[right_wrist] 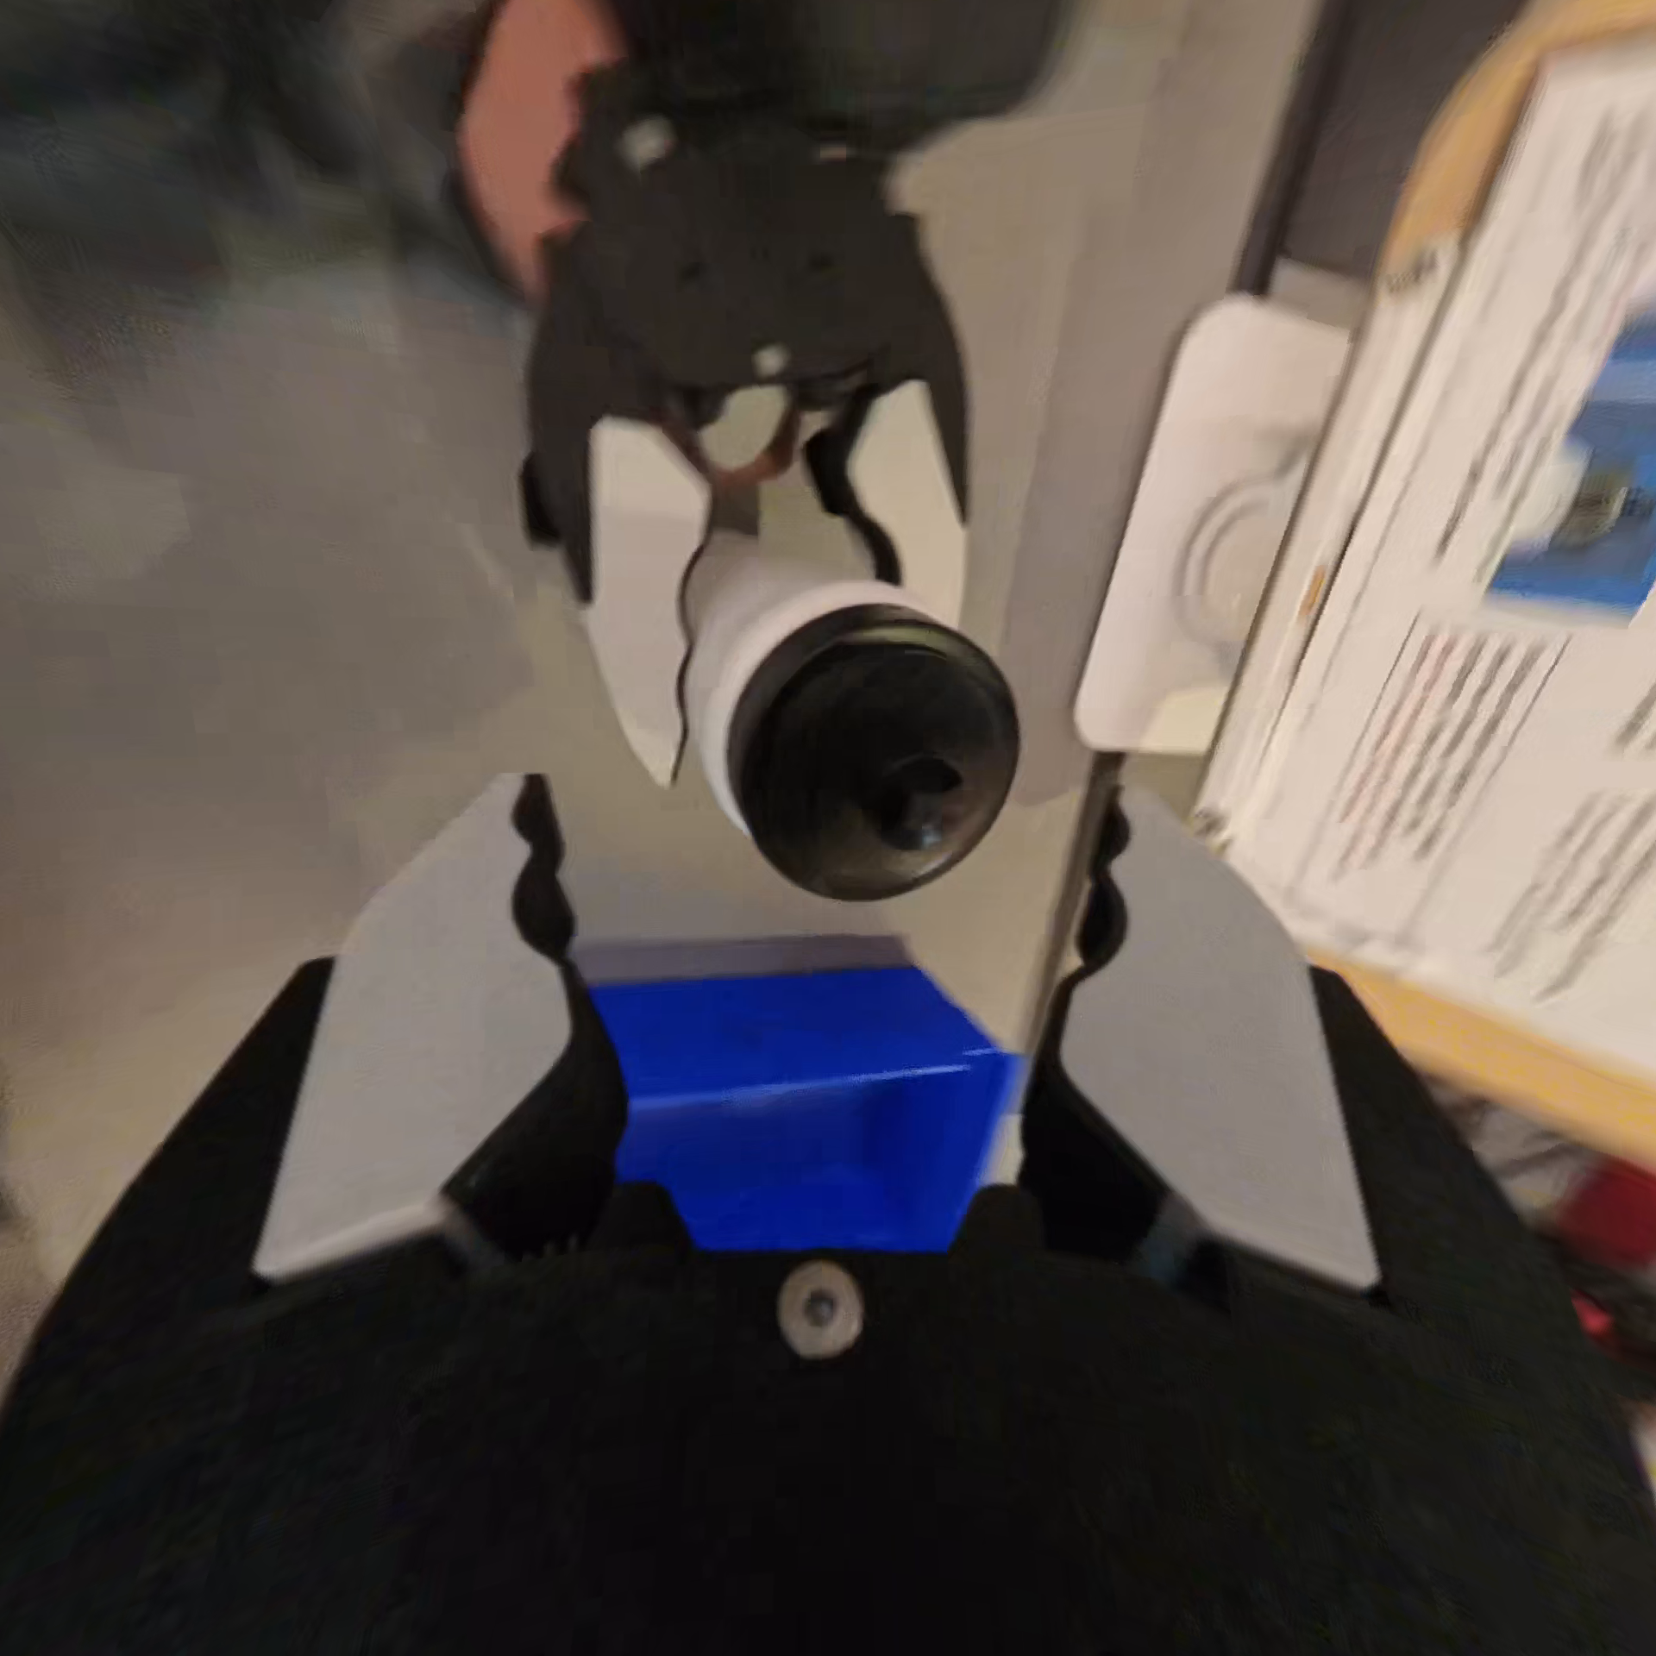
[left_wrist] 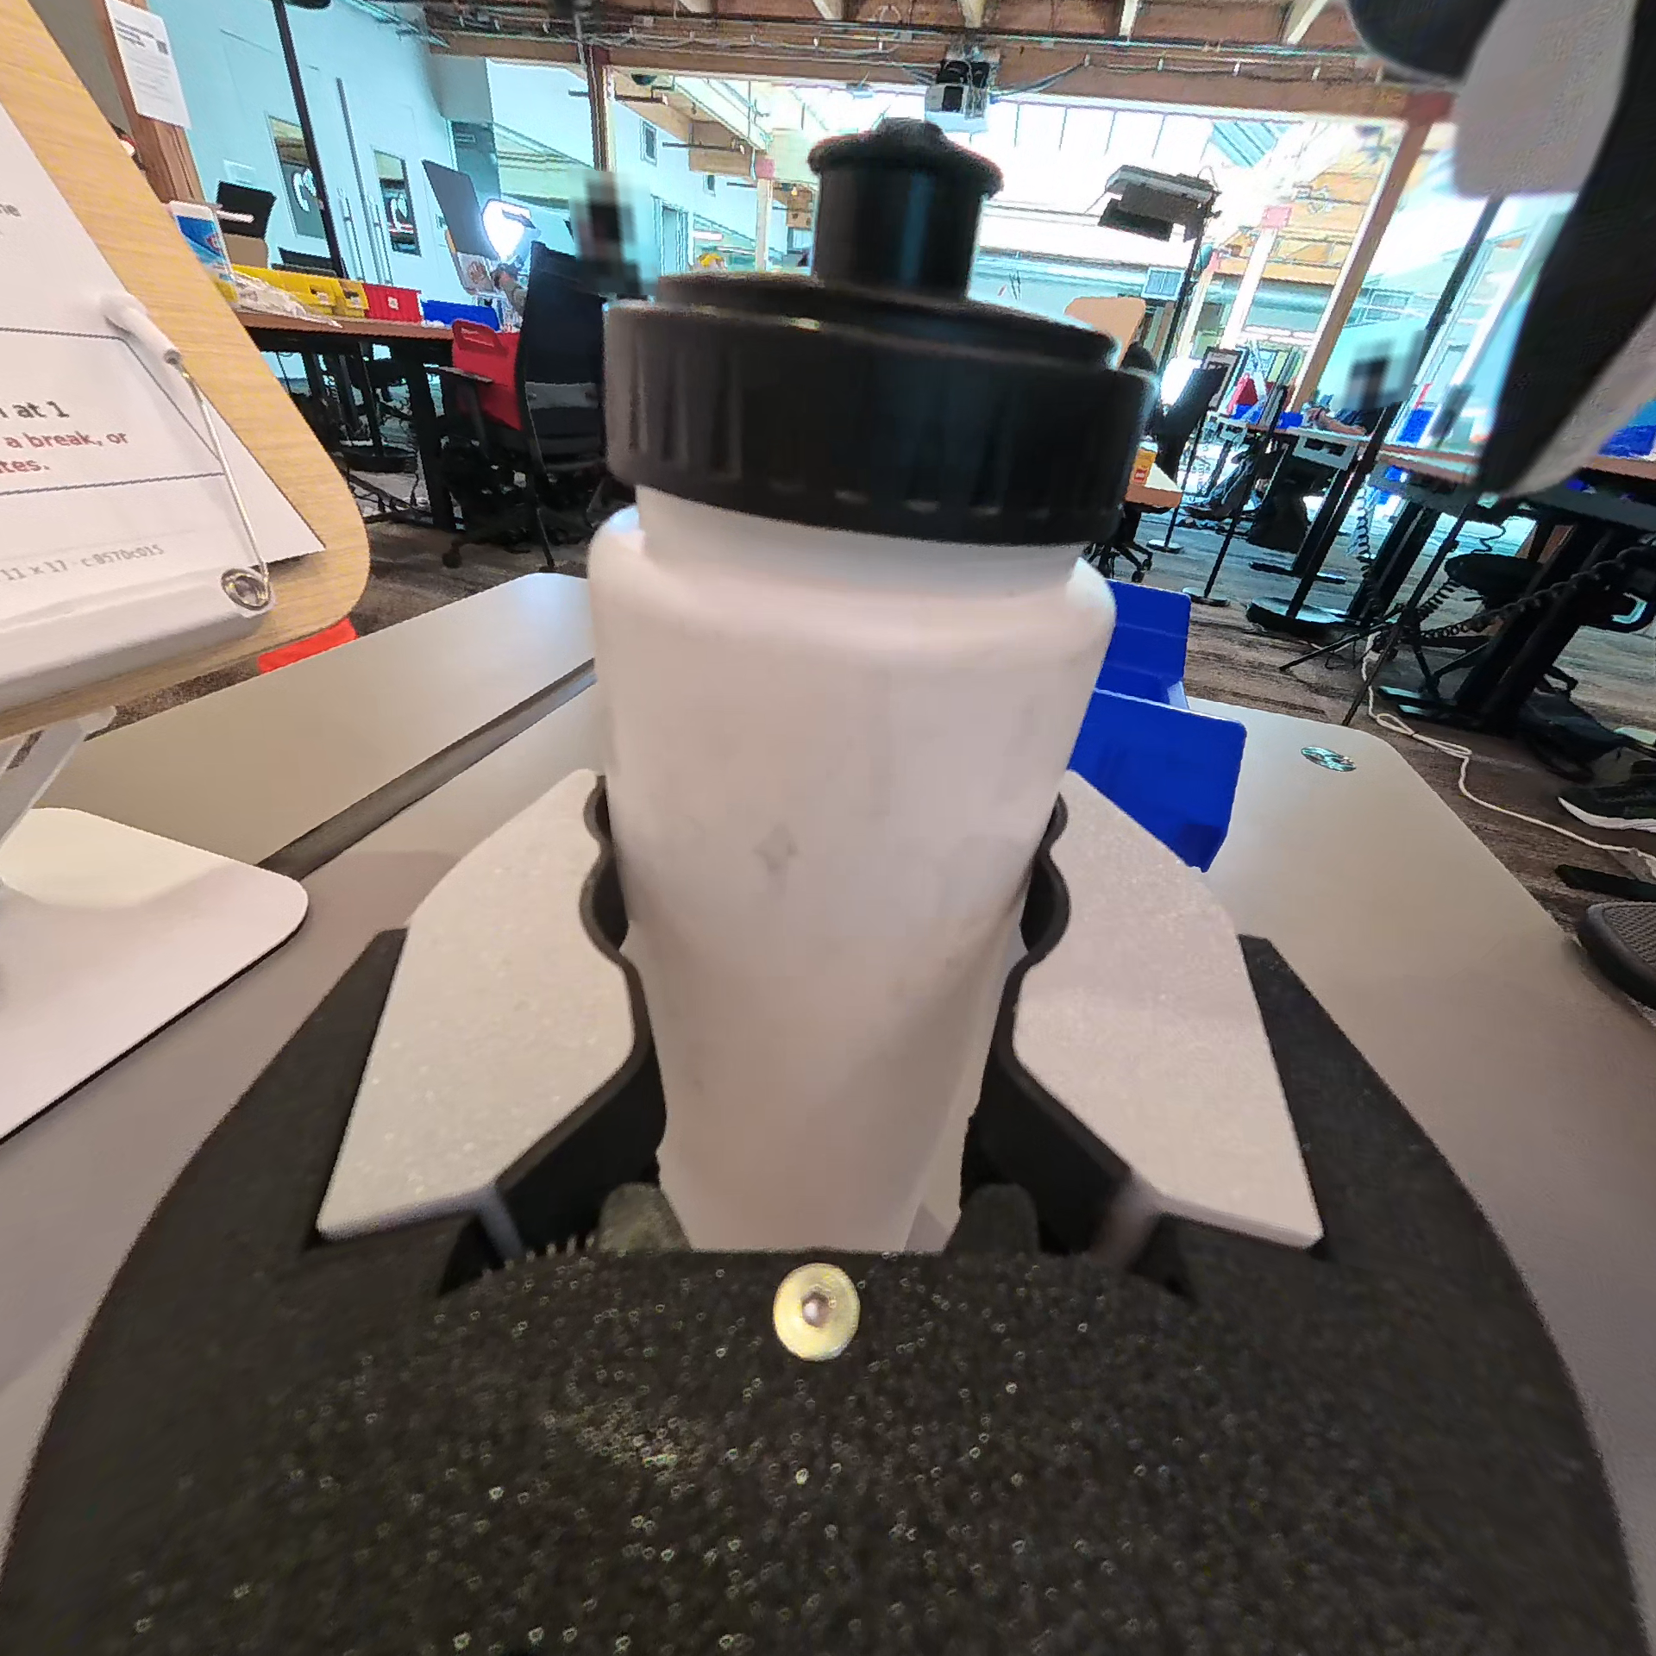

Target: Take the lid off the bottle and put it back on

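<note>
On my left sits a white document stand [left_wrist: 134, 905] on the grey table [left_wrist: 1398, 896]. My left gripper [left_wrist: 824, 806] is clenched around the white bottle [left_wrist: 842, 806], its 2 fingers [left_wrist: 502, 1004] pressing the body on both sides, and the bottle stands upright with the black lid [left_wrist: 860, 412] screwed on. A blue bin [left_wrist: 1156, 744] sits just behind it. My right gripper [right_wrist: 820, 883] hangs above, fingers spread and empty, looking down at the lid from over the bin.
</note>
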`<state>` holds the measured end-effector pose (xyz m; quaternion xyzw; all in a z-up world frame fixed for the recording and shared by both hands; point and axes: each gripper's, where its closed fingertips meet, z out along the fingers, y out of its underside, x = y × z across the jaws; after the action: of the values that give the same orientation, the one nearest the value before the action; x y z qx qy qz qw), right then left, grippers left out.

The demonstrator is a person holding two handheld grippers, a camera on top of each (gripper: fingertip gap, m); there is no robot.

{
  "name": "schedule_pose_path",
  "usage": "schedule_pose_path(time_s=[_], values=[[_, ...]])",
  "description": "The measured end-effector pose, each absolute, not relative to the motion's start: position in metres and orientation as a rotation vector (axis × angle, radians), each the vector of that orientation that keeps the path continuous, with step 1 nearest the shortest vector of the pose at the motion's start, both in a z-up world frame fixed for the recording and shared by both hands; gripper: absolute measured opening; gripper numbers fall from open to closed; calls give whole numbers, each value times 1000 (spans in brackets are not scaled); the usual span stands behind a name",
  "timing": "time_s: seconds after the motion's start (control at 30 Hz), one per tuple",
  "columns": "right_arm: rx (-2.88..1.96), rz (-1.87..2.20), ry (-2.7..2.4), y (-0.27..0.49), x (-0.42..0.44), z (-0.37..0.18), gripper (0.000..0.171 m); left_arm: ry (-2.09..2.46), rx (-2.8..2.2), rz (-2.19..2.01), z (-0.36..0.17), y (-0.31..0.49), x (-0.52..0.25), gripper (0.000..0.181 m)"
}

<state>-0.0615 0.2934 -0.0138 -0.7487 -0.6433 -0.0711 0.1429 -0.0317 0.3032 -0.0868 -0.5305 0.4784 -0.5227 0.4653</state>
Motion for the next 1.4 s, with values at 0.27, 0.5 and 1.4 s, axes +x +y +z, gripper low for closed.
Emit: schedule_pose_path(time_s=[0.27,0.5,1.4], values=[[-2657,1,-1051,302,-51,-37,102,1170,-1309,-1290,-87,303,-31,88],[-2649,0,-1137,300,-53,-35,72,1176,-1309,-1292,-88,302,-31,88],[-1272,-1052,-2552,317,-45,-16,83,1189,-1310,-1278,-90,303,-32,87]])
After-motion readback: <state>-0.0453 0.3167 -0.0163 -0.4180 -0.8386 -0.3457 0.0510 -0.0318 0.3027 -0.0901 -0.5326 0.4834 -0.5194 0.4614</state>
